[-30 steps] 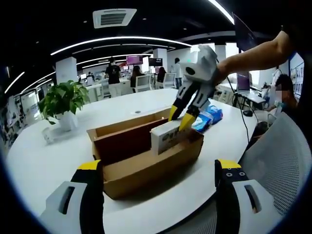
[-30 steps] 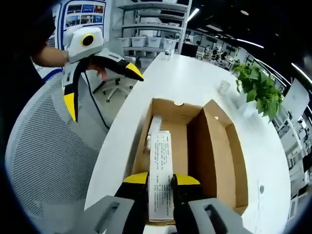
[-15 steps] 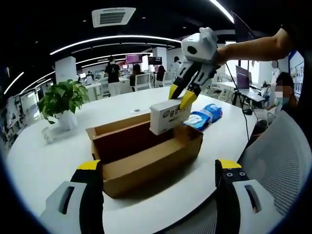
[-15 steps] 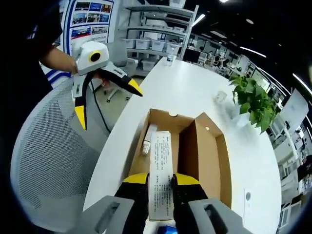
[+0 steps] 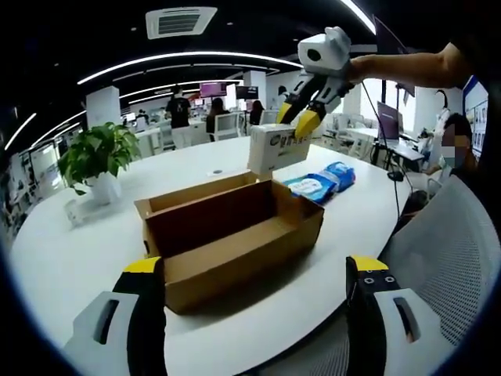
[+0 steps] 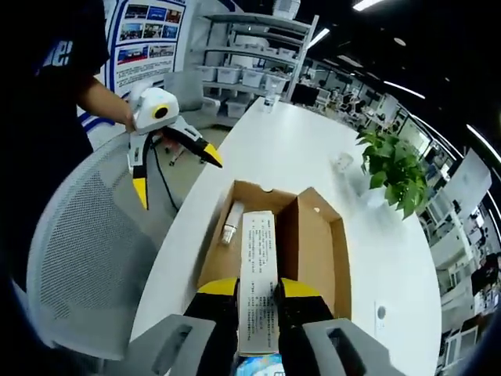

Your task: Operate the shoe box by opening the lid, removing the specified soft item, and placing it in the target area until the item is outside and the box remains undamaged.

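The brown cardboard shoe box [image 5: 235, 235] lies open on the white table [image 5: 70, 258], its lid flap standing along the far side. My right gripper [image 5: 297, 121] hangs above the box's far right corner, shut on a white printed packet [image 5: 274, 147]. In the right gripper view the packet [image 6: 258, 251] is pinched between my right gripper [image 6: 258, 286] jaws, high over the open box [image 6: 313, 243]. A small white tube [image 6: 229, 223] lies inside the box. My left gripper [image 5: 254, 266] stands wide open at the table's near edge, empty; seen from the other side, the left gripper [image 6: 176, 176] is in a person's hand.
Blue packets [image 5: 321, 184] lie on the table to the right of the box. A potted plant [image 5: 94, 160] stands at the far left. A grey mesh chair [image 6: 78, 258] sits at the table's edge beside the box. Desks and people fill the room behind.
My right gripper has lifted the white packet up out of the box and carried it higher, toward the blue packets. My left gripper has stayed open in place.
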`<state>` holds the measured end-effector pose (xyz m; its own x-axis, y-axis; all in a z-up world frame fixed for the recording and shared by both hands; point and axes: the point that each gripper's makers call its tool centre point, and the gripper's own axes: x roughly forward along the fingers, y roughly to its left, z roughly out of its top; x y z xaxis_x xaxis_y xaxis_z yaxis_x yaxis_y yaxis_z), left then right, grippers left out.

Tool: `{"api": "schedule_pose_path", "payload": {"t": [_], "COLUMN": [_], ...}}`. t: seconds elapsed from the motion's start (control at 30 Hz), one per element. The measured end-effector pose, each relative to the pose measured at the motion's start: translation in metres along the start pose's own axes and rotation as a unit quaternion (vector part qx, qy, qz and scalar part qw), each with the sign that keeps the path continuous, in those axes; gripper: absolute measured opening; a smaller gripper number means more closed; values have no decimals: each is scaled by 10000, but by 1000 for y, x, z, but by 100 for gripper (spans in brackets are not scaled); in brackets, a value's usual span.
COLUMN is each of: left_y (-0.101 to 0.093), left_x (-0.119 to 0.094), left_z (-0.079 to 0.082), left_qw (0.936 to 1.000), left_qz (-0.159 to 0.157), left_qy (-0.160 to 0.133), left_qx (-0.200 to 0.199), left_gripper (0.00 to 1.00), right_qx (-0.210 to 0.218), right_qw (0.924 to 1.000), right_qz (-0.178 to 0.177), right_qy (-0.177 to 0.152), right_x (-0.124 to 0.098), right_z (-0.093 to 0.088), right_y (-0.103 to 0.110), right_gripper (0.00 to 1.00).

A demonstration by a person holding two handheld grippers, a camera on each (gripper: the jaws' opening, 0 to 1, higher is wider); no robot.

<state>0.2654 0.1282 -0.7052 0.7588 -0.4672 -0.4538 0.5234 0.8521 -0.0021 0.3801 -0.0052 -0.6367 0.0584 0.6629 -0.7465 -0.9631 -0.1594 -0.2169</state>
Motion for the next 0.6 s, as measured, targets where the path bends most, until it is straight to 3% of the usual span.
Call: {"api": "schedule_pose_path", "payload": {"t": [0.6], "left_y": [0], "left_x": [0], "left_z": [3], "left_qw": [10000], "left_qz": [-12], "left_qy": [-32], "left_qx": [-44], "left_gripper": [99], "right_qx": [-10], "right_qw": [9993], "right_qz": [-274], "right_qy": [262], "right_x": [-51], "right_z": [-31], "right_y": [-10], "right_gripper": [15]}}
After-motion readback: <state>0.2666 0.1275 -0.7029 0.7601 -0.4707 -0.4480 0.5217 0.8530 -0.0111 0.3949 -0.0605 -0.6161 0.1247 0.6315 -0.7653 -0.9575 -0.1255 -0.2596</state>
